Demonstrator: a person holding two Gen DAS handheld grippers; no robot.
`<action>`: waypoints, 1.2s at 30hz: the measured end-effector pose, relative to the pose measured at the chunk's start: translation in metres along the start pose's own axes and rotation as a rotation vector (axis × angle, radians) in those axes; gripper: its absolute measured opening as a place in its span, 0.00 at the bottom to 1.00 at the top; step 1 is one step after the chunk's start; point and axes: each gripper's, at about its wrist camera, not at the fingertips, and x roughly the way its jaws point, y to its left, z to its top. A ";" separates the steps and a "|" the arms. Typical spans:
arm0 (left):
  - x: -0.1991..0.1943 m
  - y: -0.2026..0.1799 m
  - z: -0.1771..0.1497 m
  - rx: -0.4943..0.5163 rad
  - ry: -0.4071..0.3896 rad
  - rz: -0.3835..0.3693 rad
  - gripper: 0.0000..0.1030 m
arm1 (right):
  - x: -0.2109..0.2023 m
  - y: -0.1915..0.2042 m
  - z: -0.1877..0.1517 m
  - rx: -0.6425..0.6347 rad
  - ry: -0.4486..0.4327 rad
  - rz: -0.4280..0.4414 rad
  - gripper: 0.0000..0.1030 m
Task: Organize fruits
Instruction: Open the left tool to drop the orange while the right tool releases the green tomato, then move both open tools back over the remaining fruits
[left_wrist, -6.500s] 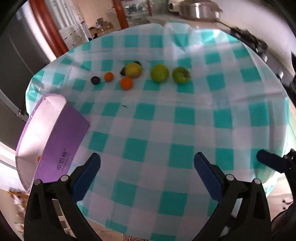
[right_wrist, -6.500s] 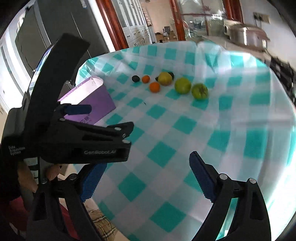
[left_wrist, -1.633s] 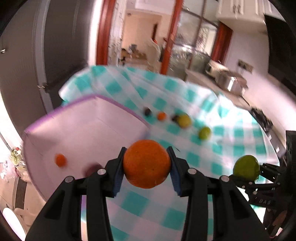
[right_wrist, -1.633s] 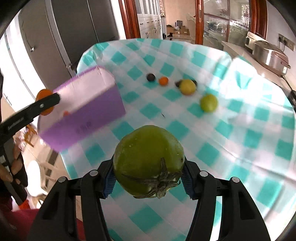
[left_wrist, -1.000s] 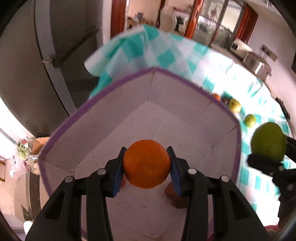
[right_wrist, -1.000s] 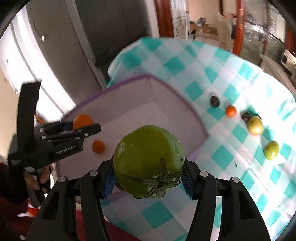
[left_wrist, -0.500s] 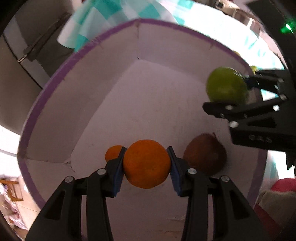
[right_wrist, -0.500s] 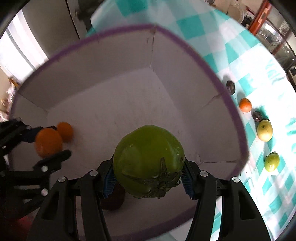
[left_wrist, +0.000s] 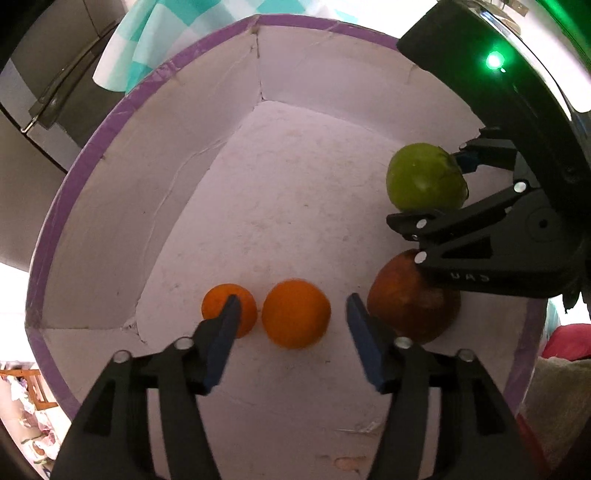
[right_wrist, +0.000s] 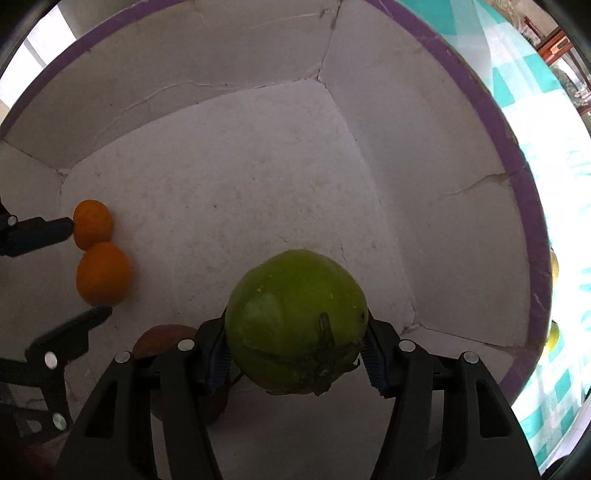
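Both grippers are inside the purple-rimmed white box. My left gripper is open; the orange sits free between its blue pads on the box floor, next to a smaller orange and a brown fruit. My right gripper is shut on a green tomato and holds it above the box floor; it also shows in the left wrist view. The two oranges lie at the left in the right wrist view.
The box walls surround both grippers. The teal checked tablecloth lies beyond the right rim, with yellow-green fruit partly hidden by the rim. A dark fridge door stands beyond the box.
My left gripper has opened and let go of the orange, which now rests on the box floor. My right gripper has lowered deeper into the box with the tomato.
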 end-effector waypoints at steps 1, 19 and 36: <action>0.000 0.000 0.000 -0.004 0.003 0.006 0.67 | -0.001 -0.001 0.000 0.007 -0.005 0.010 0.57; -0.084 -0.026 -0.013 -0.223 -0.297 0.296 0.94 | -0.129 -0.056 -0.076 0.063 -0.497 0.184 0.79; -0.126 -0.291 0.009 -0.015 -0.456 0.072 0.98 | -0.105 -0.219 -0.281 0.433 -0.494 0.092 0.81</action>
